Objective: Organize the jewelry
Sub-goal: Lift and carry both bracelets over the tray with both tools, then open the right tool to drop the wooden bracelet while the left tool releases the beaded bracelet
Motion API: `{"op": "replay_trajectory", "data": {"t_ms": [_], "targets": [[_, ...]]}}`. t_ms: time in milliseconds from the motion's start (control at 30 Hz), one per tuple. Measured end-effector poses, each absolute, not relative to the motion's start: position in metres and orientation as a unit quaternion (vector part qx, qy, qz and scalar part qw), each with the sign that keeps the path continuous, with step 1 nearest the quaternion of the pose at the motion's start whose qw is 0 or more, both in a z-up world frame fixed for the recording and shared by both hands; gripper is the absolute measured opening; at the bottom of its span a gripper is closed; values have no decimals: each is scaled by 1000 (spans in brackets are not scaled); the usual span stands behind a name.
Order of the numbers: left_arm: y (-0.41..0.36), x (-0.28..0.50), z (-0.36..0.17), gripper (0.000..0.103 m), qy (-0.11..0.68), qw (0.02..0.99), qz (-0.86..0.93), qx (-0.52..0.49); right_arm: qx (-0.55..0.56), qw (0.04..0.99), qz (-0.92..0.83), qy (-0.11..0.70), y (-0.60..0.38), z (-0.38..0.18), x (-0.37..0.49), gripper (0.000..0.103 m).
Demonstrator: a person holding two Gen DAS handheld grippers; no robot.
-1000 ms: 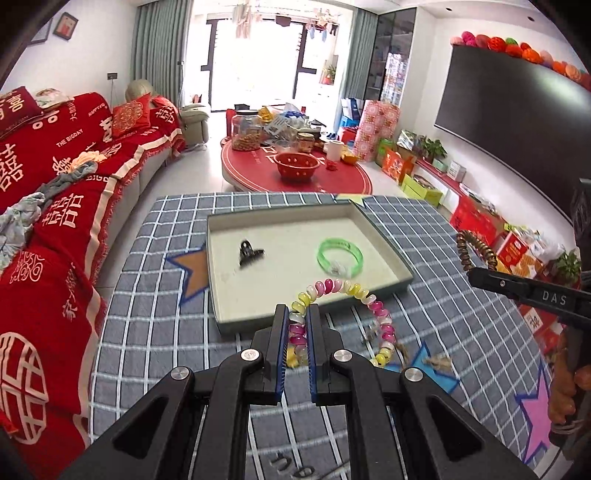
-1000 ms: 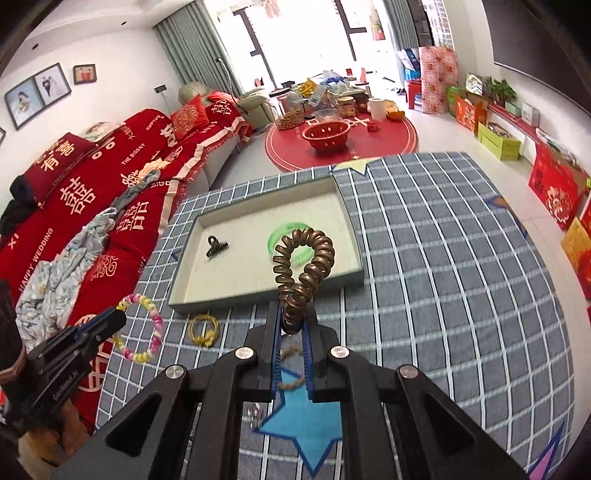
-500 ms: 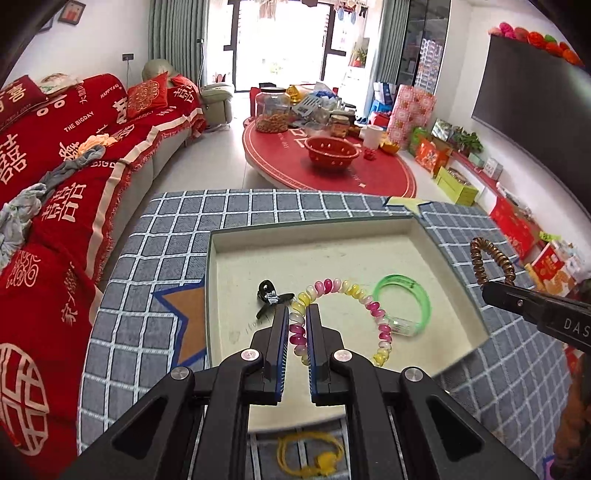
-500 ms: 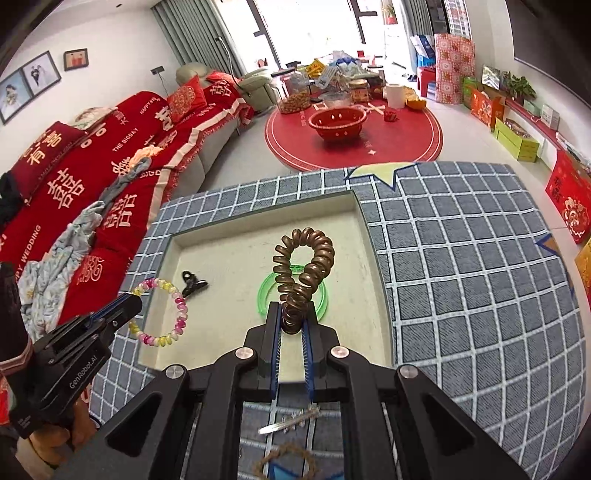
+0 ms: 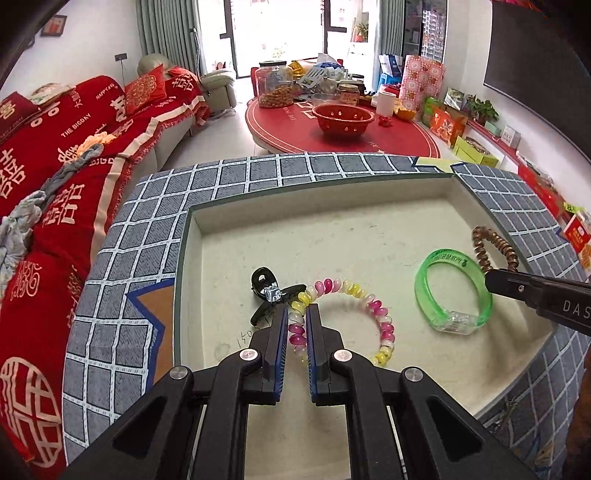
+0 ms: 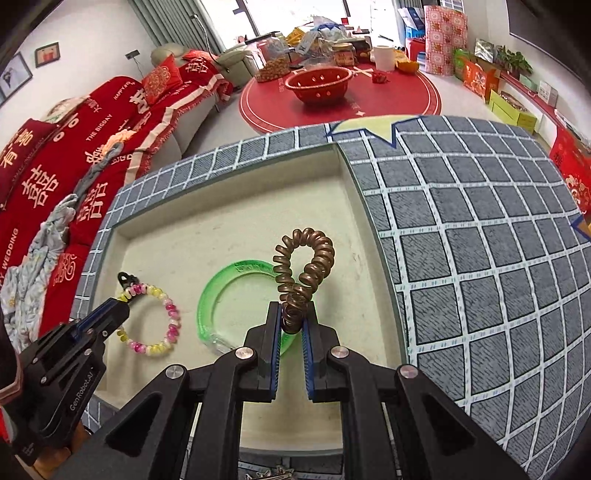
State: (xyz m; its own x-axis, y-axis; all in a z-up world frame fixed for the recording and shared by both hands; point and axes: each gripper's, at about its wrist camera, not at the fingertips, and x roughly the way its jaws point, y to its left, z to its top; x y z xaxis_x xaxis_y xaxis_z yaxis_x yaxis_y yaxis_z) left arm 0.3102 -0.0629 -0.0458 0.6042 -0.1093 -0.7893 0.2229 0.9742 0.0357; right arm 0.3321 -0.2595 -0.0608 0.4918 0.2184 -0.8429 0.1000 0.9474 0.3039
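The left gripper (image 5: 296,317) jaws clamp the pink-and-yellow beaded elastic bracelet (image 5: 364,299) over the shallow cream tray (image 5: 369,192); light, floppy; pinch the beads; the right gripper (image 6: 291,321) jaws clamp the bronze spiral coil hair tie (image 6: 306,258) above the tray; springy, light.

Red sofa cover (image 5: 74,147) with white lettering at left, grey cloth (image 6: 55,225) draped on it, round red table (image 5: 343,136) behind, red colander (image 6: 317,85) on it, jar of nuts (image 5: 275,84) beside, white cup (image 6: 384,57), grey-green curtains (image 5: 166,29), dark screen (image 5: 535,66) at right
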Motion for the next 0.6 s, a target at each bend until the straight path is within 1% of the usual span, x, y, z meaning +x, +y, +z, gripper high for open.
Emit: {"op": "replay_trajectory", "data": {"t_ms": [300,333,367,400,433,467,600], "targets": [[-72,307,-47,22,433,892,-76,103,178,839,42,512,-267,-67,333,14],[-71,306,-45,22,432,893,-75,102,182,837,44,514,-268,-67,332,18],[-71,306,-43,22,431,893,-75,102,186,836,45,515,-268,-67,332,28],[-71,305,-42,22,432,893,-74,100,190,835,46,514,-269,-67,331,34],[-71,305,-40,22,432,894,-74,97,194,836,46,511,-270,-65,330,50],[-70,305,-39,22,431,894,-74,96,197,838,47,507,-270,-64,329,57],[-70,305,-34,22,430,895,-73,93,208,841,56,497,-272,-56,322,57]]}}
